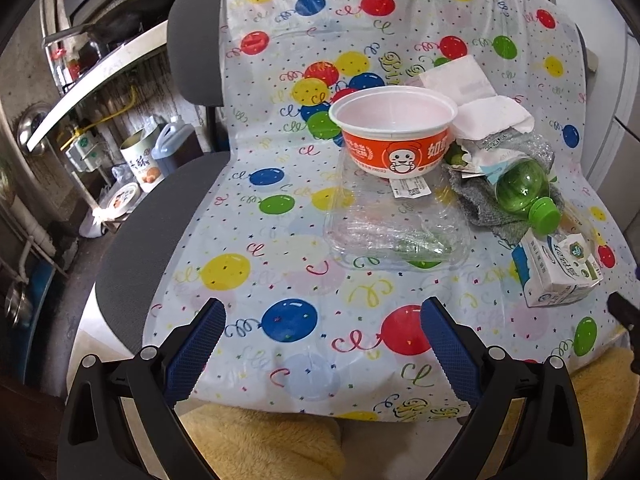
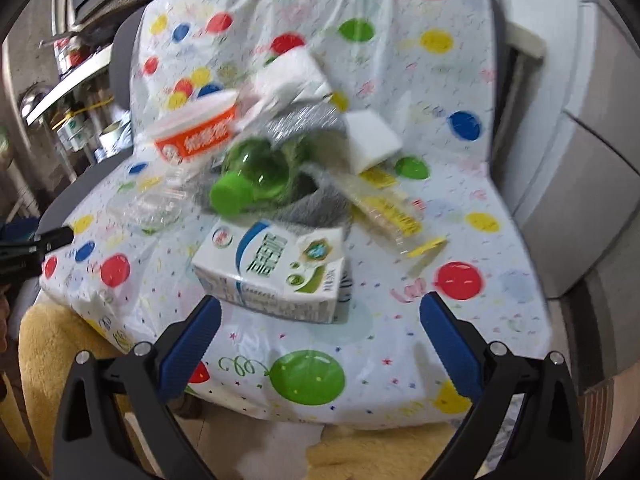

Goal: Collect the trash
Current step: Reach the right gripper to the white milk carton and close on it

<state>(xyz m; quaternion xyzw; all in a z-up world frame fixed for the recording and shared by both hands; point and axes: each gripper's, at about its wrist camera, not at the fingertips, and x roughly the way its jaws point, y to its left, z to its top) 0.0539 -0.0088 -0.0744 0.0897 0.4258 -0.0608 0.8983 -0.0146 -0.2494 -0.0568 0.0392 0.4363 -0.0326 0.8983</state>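
Observation:
Trash lies on a balloon-print plastic sheet (image 1: pixel 280 240) draped over a chair. An orange and white paper bowl (image 1: pixel 394 132) stands upright on a clear plastic container (image 1: pixel 396 232). A green bottle (image 1: pixel 524 190) lies on a grey cloth (image 1: pixel 476 200) beside white napkins (image 1: pixel 480 108). A white milk carton (image 1: pixel 560 268) lies at the right. My left gripper (image 1: pixel 322 312) is open and empty, short of the container. In the right wrist view my right gripper (image 2: pixel 320 308) is open and empty, just in front of the milk carton (image 2: pixel 276 272), with the bottle (image 2: pixel 256 176) and bowl (image 2: pixel 196 132) behind it.
A white sponge block (image 2: pixel 372 144) and a clear wrapper with yellow labels (image 2: pixel 388 208) lie right of the bottle. A yellow fluffy cushion (image 1: pixel 260 444) sits under the sheet's near edge. Kitchen clutter, tins and a jug (image 1: pixel 176 148) stand on the floor at left.

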